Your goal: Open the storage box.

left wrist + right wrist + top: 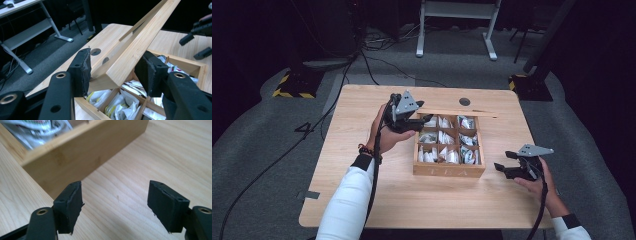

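Half done with opening the wooden box [449, 171] at the middle of the table [362, 200]: lid [140, 42] tilted up, its corner between the left gripper [113, 72] pads, real pinch or not impossible to tell, right gripper [504, 160] wide and empty beside the box; next, ease lid fully back.

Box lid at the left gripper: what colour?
Light, pale wood, like the box; the lid shows best in the left gripper view.

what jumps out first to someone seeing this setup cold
A wooden box of nine compartments stuffed with white sachets sits mid-table. At its far left corner the left gripper straddles the raised end of the box's lid, jaws apart. The right gripper waits open just right of the box.
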`<state>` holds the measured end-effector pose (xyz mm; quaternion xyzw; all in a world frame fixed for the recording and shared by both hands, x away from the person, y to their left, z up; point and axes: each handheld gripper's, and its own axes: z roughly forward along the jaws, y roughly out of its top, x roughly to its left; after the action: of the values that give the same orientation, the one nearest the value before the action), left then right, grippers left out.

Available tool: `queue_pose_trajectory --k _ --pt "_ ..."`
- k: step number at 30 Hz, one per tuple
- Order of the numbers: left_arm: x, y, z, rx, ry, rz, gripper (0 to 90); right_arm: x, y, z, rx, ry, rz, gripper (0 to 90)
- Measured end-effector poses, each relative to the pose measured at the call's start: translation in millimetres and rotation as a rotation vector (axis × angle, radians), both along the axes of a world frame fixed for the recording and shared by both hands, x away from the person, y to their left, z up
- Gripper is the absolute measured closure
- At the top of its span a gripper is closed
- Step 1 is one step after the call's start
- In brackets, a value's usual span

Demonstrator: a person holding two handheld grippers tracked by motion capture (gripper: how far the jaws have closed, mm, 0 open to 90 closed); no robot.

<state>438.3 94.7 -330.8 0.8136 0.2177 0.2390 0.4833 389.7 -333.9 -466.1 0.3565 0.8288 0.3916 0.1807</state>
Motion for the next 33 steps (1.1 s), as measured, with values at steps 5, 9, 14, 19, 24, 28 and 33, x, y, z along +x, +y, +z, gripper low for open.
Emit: queue_pose_trajectory --k 5,9,14,19,24,28,33 --pt "5.8 0.7 1.9 -0.033 -0.002 0.008 47.2 1.3 -2.4 -8.8 -0.031 0.017 0.003 29.2" --pt "10.9 1.1 3.9 -0.057 -0.007 0.017 46.9 3.1 -1.4 -13.1 -0.035 0.034 0.008 29.3" --pt "17.4 0.8 7.7 -0.075 -0.005 0.030 46.7 3.2 2.0 -14.9 -0.046 0.036 0.028 29.3" --pt "25.0 0.4 11.7 -0.095 0.001 0.040 46.6 2.6 3.6 -15.3 -0.041 0.043 0.039 29.3" --pt "31.1 -1.0 15.6 -0.105 0.007 0.059 46.0 3.2 2.5 -18.5 -0.035 0.053 0.044 29.1" --pt "34.2 -4.7 18.5 -0.104 0.010 0.090 44.7 3.6 3.6 -22.5 -0.031 0.073 0.054 29.3" --pt "40.6 -7.1 20.9 -0.116 0.009 0.117 43.8 0.6 10.1 -26.5 -0.040 0.090 0.080 29.5"
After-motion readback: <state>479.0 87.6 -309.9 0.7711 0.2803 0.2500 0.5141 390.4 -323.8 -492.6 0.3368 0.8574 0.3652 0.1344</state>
